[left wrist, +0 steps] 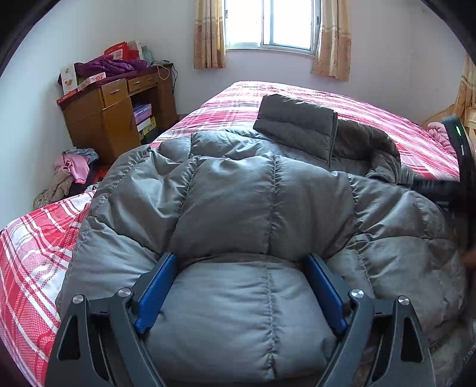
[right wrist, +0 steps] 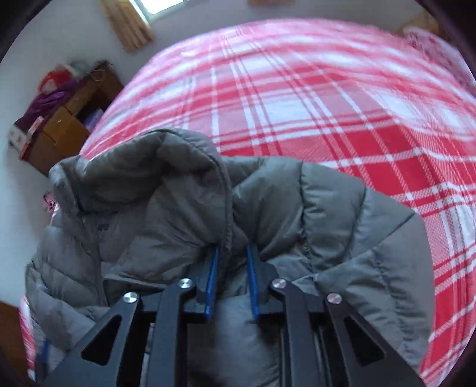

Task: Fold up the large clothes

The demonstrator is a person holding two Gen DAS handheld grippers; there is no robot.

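A grey puffer jacket [left wrist: 253,193] lies spread on a bed with a red and white checked cover [left wrist: 386,125]. My left gripper [left wrist: 240,257] stands open over the near end of the jacket, and a puffy panel bulges up between its blue pads [left wrist: 154,291]. In the right wrist view my right gripper [right wrist: 232,248] is shut on a ridge of the jacket [right wrist: 327,208] by the zipper edge, below the raised collar [right wrist: 166,166]. The right tool's black body [left wrist: 459,166] shows blurred at the left view's right edge.
A wooden desk [left wrist: 113,110] piled with boxes and purple cloth stands by the wall at the left. A heap of clothes [left wrist: 74,172] lies on the floor beside the bed. The checked cover [right wrist: 327,89] stretches beyond the jacket. A curtained window [left wrist: 267,23] is in the far wall.
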